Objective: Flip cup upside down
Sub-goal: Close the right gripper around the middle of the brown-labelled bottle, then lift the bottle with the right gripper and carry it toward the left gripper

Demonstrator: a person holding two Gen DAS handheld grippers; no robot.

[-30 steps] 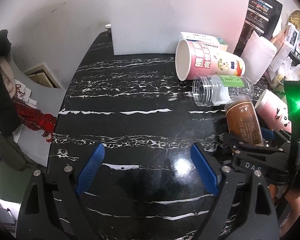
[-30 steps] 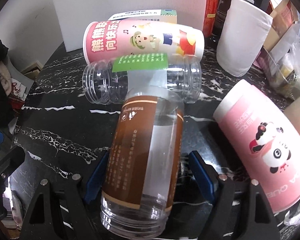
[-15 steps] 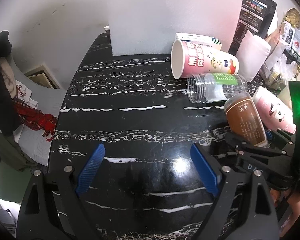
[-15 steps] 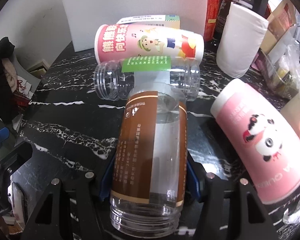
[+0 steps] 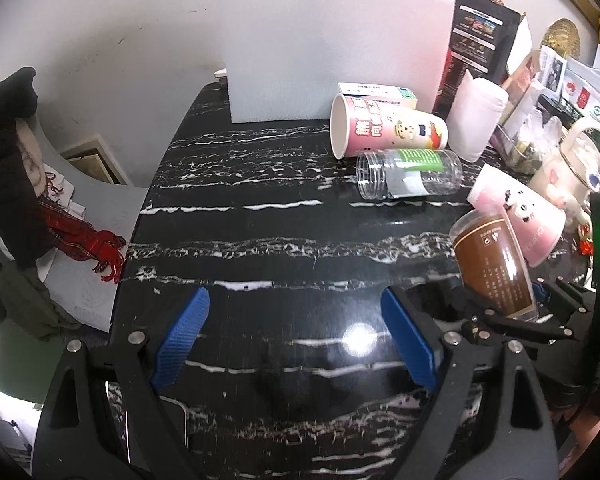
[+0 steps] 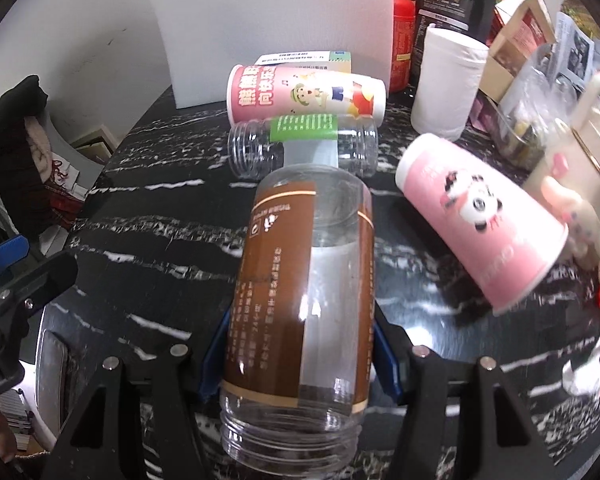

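My right gripper (image 6: 300,354) is shut on a clear plastic jar with a brown label (image 6: 300,292), held off the black marble table with its open threaded mouth toward the camera. The same jar (image 5: 496,268) shows at the right of the left wrist view, tilted, in the right gripper's fingers. My left gripper (image 5: 296,340) is open and empty above the table's near middle. A pink panda paper cup (image 6: 480,216) lies on its side to the right of the jar.
A clear jar with a green label (image 6: 304,148) and a pink cartoon paper cup (image 6: 304,96) lie on their sides farther back. A white paper roll (image 6: 446,84), white foam board (image 6: 276,28), boxes and clutter line the back and right. The table's left edge (image 5: 140,216) drops off.
The right gripper closed on the brown-label jar and lifted it away from the green-label jar. Both grippers pulled back and up from the objects. The left gripper stayed open.
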